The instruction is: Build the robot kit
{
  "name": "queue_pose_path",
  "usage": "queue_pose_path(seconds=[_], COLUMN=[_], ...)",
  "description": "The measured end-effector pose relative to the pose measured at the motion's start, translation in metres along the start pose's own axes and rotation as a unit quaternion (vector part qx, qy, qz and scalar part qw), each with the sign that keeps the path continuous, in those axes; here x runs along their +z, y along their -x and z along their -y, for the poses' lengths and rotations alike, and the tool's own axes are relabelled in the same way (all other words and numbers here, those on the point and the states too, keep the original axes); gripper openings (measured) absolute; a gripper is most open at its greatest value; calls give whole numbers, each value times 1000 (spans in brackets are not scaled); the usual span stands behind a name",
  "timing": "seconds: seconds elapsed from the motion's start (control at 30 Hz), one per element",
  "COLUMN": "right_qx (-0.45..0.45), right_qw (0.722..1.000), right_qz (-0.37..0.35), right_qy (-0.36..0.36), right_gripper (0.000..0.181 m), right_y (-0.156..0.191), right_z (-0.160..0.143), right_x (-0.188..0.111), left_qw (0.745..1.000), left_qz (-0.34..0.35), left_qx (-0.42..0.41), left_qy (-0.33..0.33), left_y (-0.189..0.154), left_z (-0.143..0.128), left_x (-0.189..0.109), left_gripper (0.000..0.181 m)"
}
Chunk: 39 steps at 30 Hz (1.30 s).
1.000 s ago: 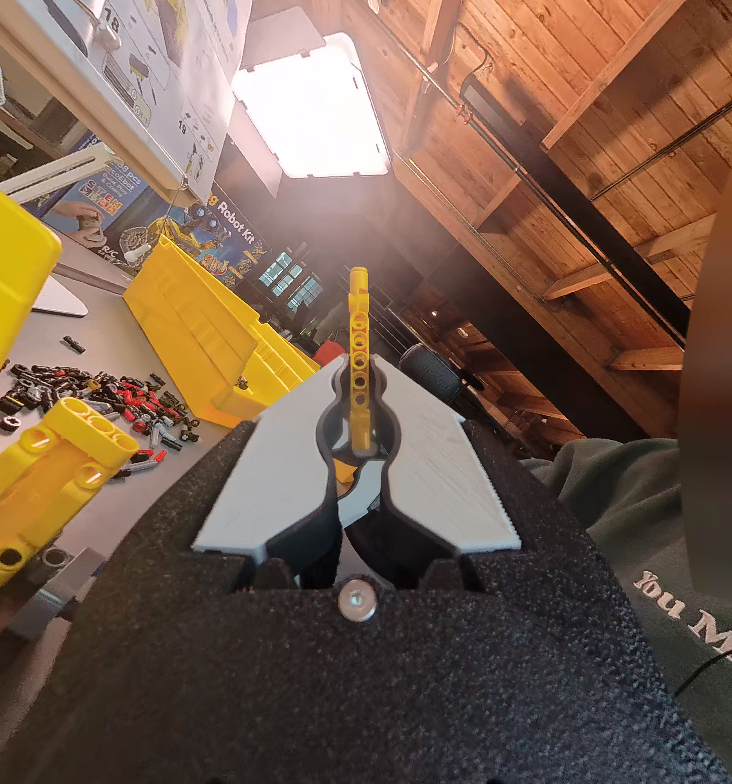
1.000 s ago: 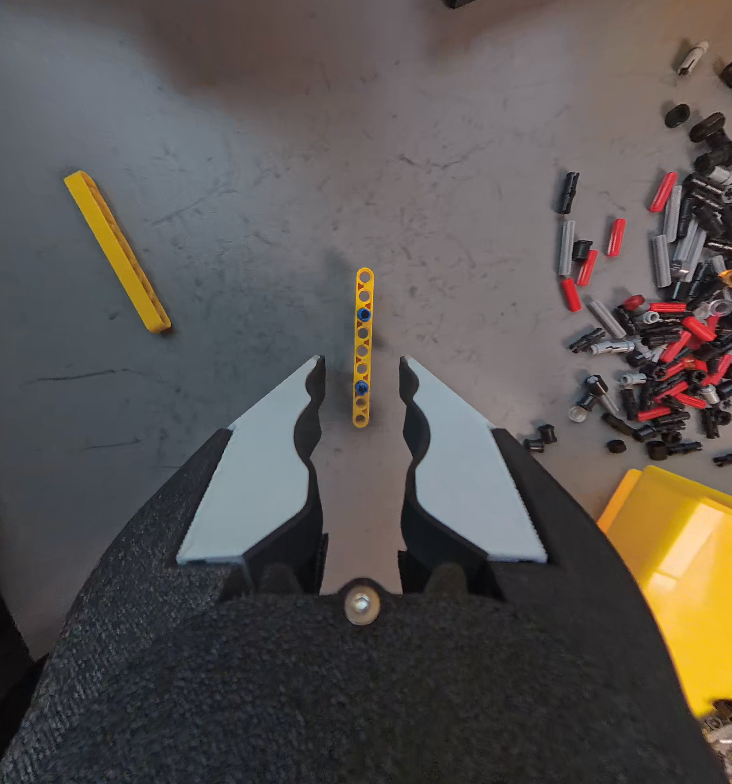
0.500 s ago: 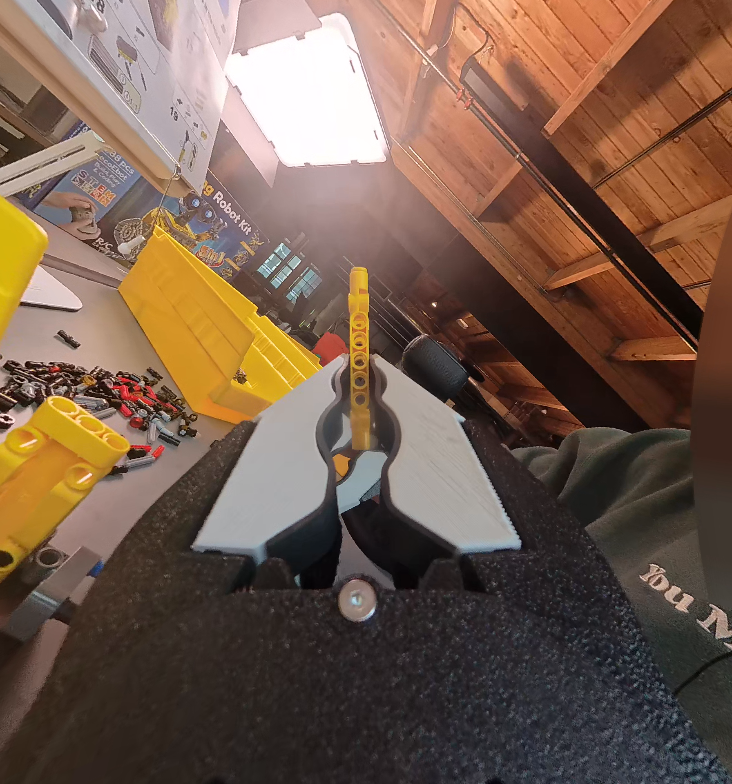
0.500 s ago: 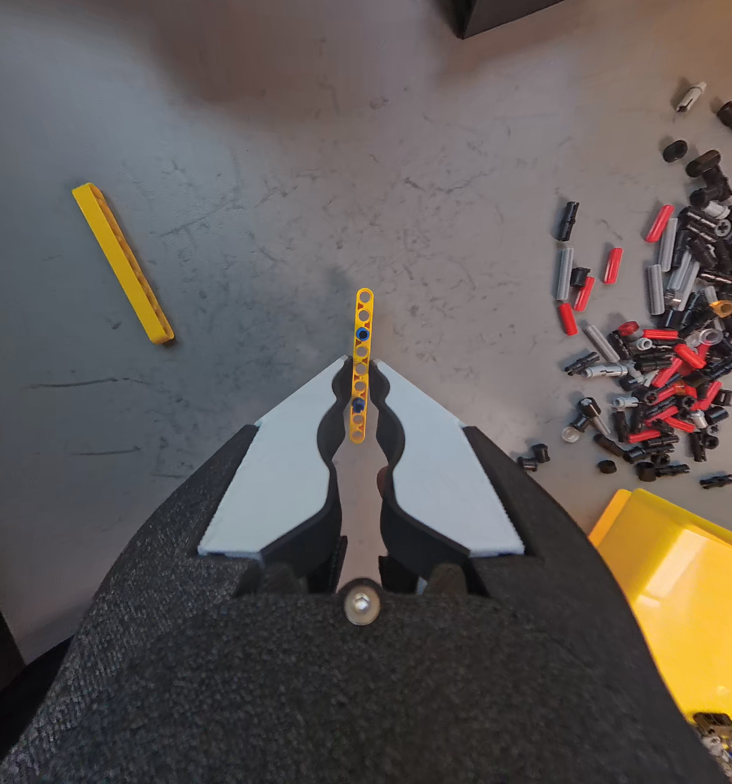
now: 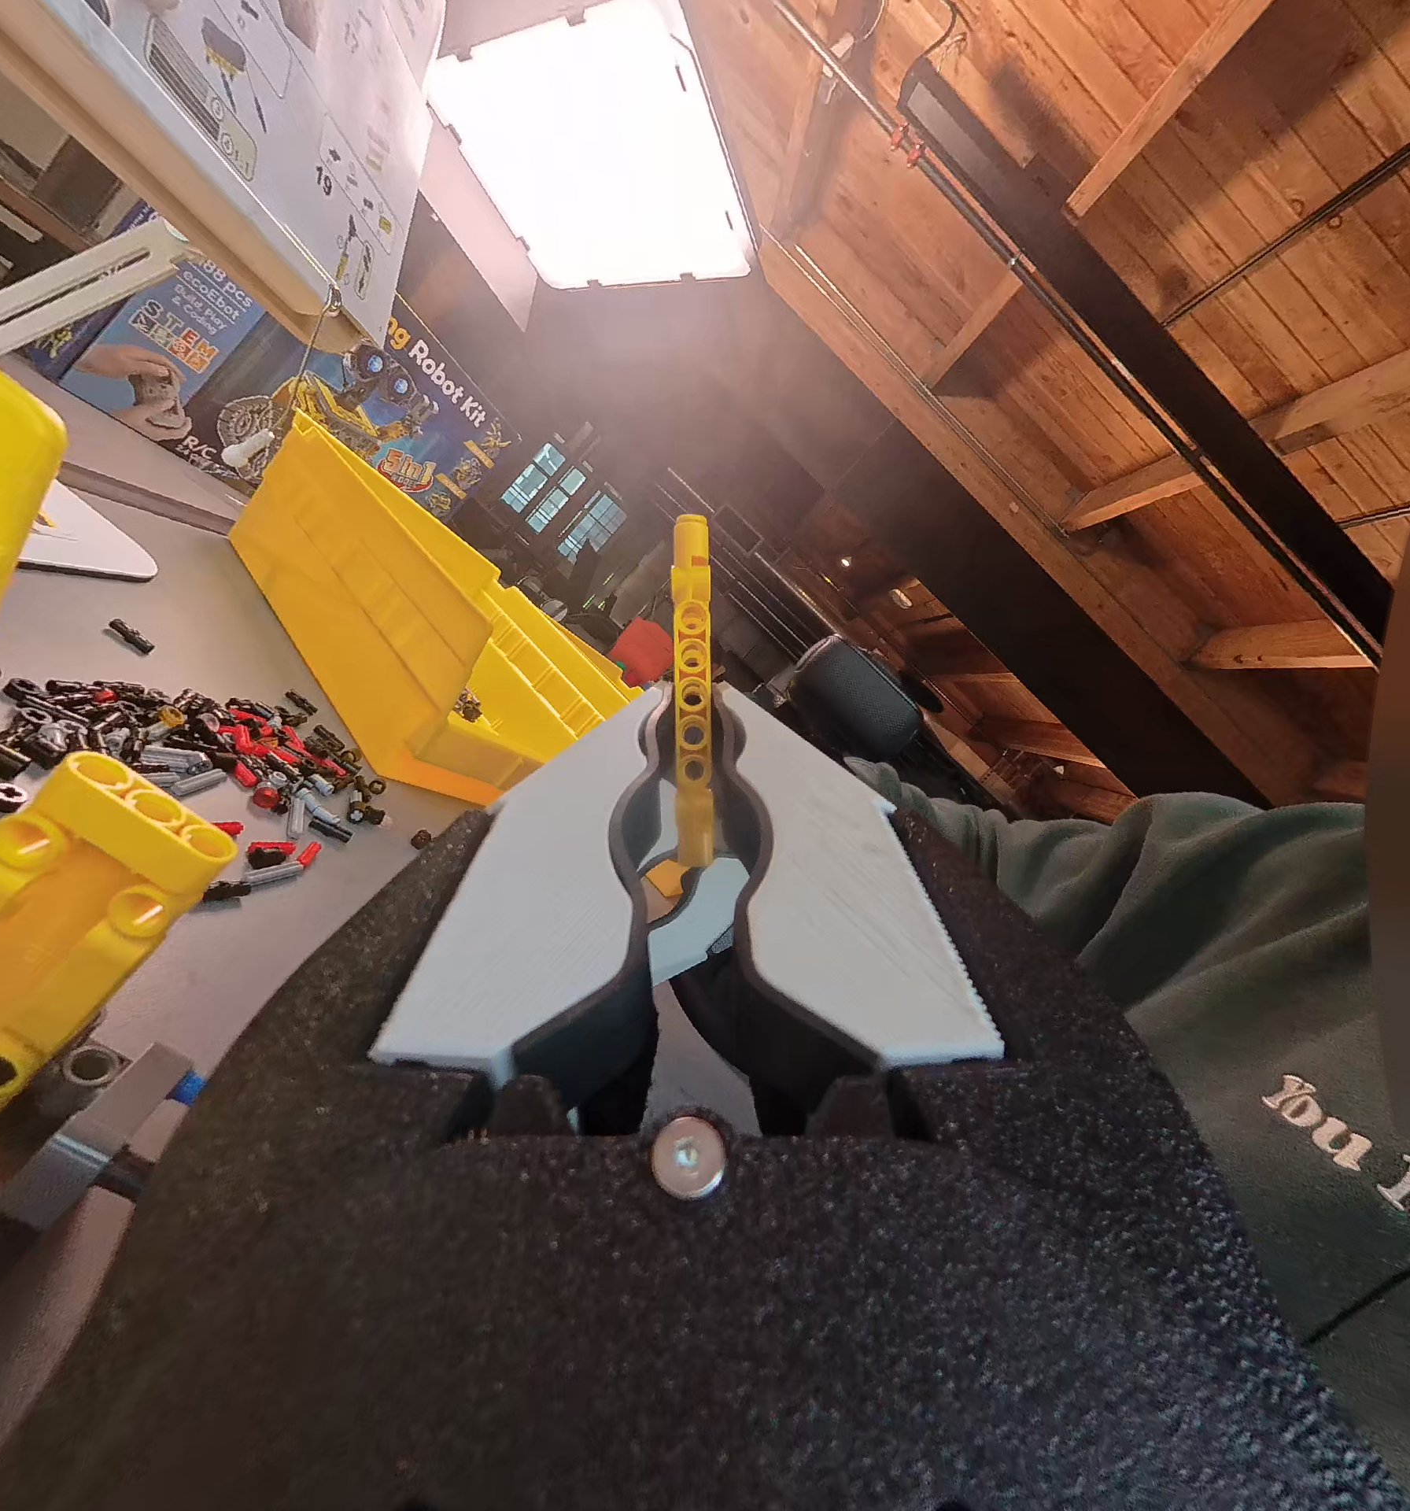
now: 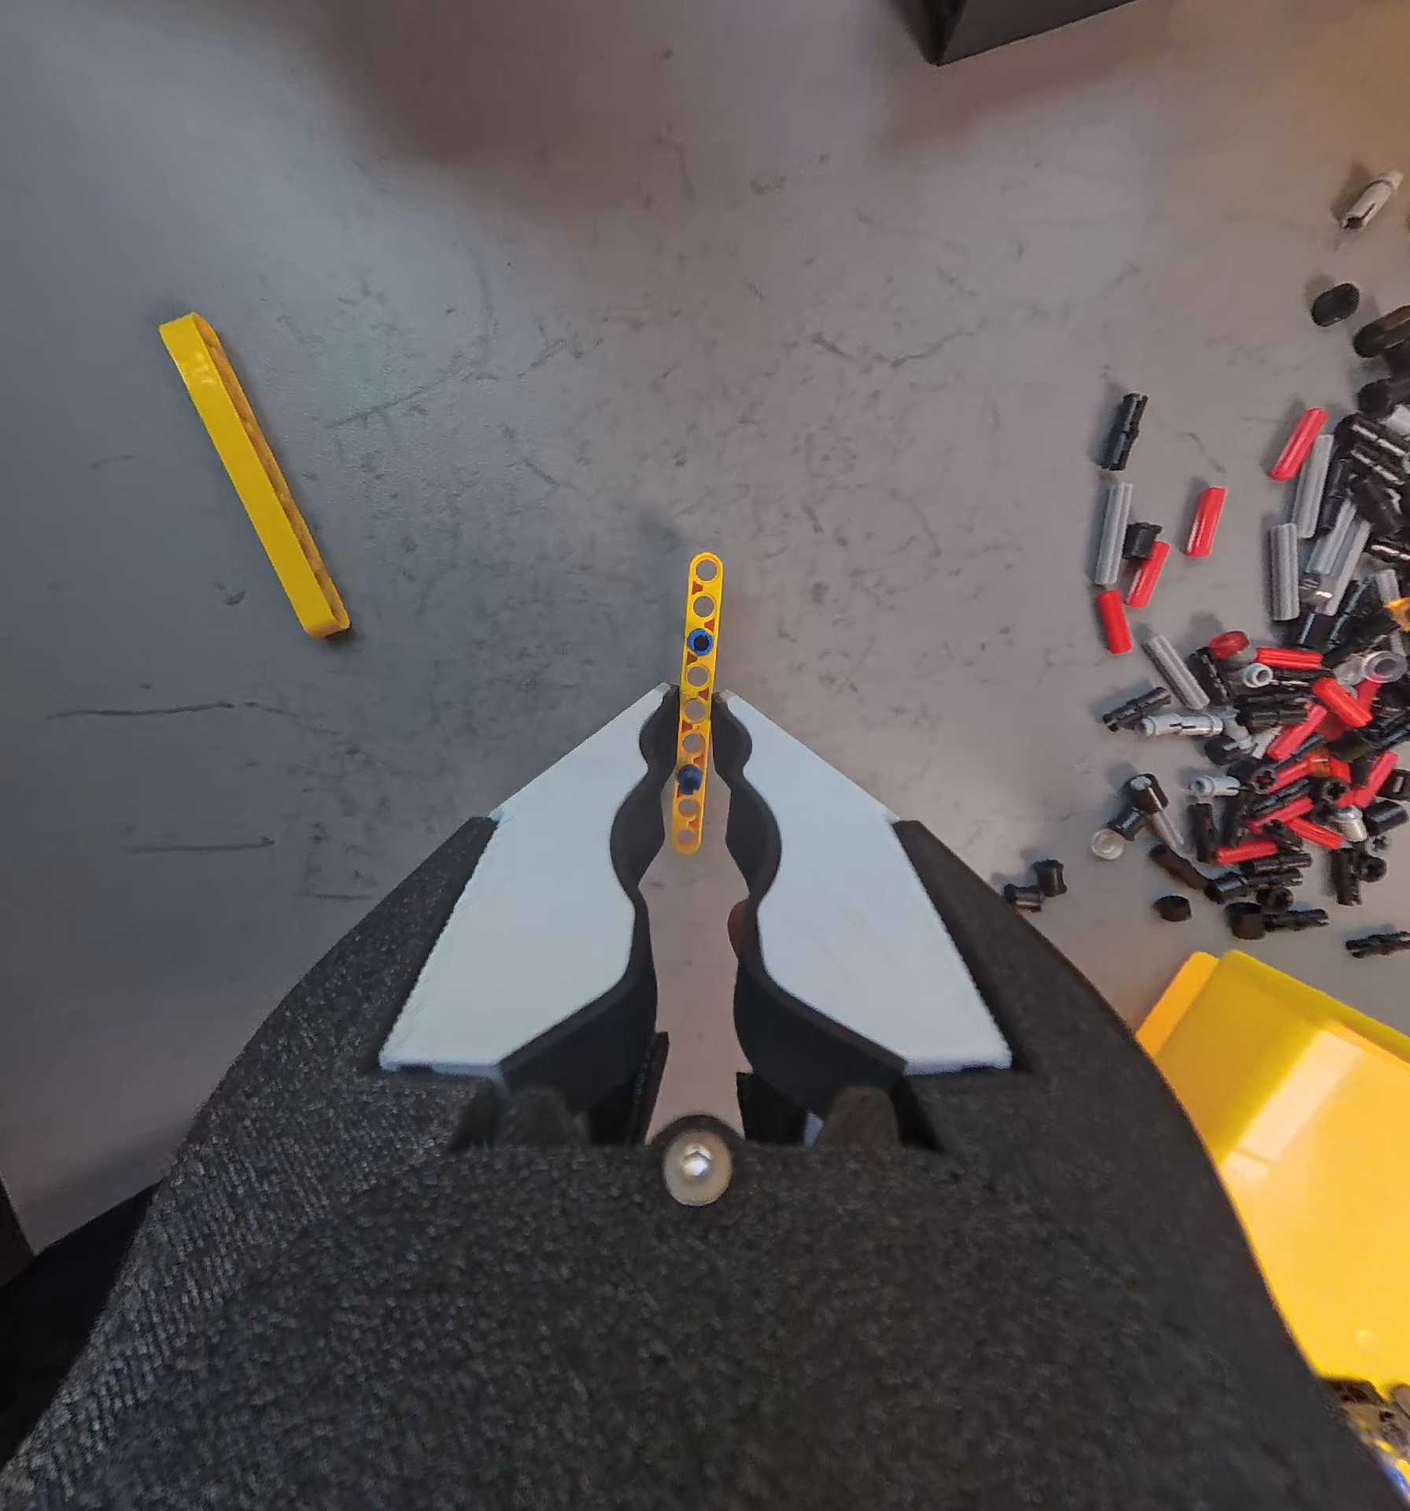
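My left gripper (image 5: 692, 705) is shut on a yellow perforated beam (image 5: 692, 646) that stands up past its tips toward the wooden ceiling. A yellow block with round holes (image 5: 72, 899) lies on the table at its lower left. My right gripper (image 6: 695, 695) points down at the grey table and is shut on a thin yellow beam with two blue pins (image 6: 698, 646); the beam's far end sticks out beyond the tips. Another long yellow beam (image 6: 252, 474) lies on the table to the left.
A heap of small black, red and grey pins (image 6: 1323, 679) lies at the right; it also shows in the left wrist view (image 5: 187, 744). Yellow bins (image 5: 391, 621) (image 6: 1323, 1185), a kit box (image 5: 195, 384), a hanging instruction sheet (image 5: 277, 106) and a person's green sleeve (image 5: 1225, 981) are near. One gripper's finger ends stand about 15 cm off the other's.
My right gripper closed on the thin beam with blue pins, which had lain between its open fingers, and the table looks farther away. The left gripper kept its hold and tilted slightly.
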State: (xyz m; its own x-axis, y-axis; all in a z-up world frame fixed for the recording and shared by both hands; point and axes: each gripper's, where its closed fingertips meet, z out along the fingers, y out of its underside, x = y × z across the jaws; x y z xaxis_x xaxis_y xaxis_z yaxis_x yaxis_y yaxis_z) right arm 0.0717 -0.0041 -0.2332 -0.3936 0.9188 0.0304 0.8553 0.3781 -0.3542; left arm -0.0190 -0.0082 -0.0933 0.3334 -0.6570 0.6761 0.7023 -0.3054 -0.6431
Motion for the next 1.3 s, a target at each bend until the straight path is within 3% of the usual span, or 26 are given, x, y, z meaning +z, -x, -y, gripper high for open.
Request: queue_pose_path(seconds=[0.3, 0.4, 0.47, 0.53, 0.6, 0.73, 0.8, 0.87, 1.3], right_qx=[-62, -9, 73, 162, 233, 293, 312, 320, 356], right_qw=[997, 999, 985, 935, 859, 754, 726, 719, 707], right_qz=[-5, 13, 29, 41, 64, 125, 150, 168, 163], right_qy=[40, -32, -154, -311, -451, -575, -594, -594, -589], right_gripper=[5, 5, 5, 5, 5, 6, 5, 5, 5], right_y=[2, 1, -7, -23, -35, -40, -42, -38, -42], right_z=[1, 7, 30, 59, 81, 104, 109, 113, 113], right_x=[1, -2, -21, -56, -91, -108, -106, -103, -97], left_qw=[1000, 1000, 1000, 1000, 1000, 999, 999, 998, 996], left_qz=[1, 4, 2, 1, 5, -12, -20, -31, -40], left_qx=[-3, -6, -10, -4, 6, -18, -28, -42, -76], left_qy=[6, -1, -11, -16, -18, -29, -35, -38, -29], left_y=[2, 3, 4, 3, 3, 0, -1, -3, 5], left_z=[-2, 1, 5, 7, 8, 6, 7, 6, -6], left_x=[0, -2, -4, -5, -5, -4, -4, -3, 6], left_gripper=[6, 6, 6, 5, 6, 6, 5, 6, 6])
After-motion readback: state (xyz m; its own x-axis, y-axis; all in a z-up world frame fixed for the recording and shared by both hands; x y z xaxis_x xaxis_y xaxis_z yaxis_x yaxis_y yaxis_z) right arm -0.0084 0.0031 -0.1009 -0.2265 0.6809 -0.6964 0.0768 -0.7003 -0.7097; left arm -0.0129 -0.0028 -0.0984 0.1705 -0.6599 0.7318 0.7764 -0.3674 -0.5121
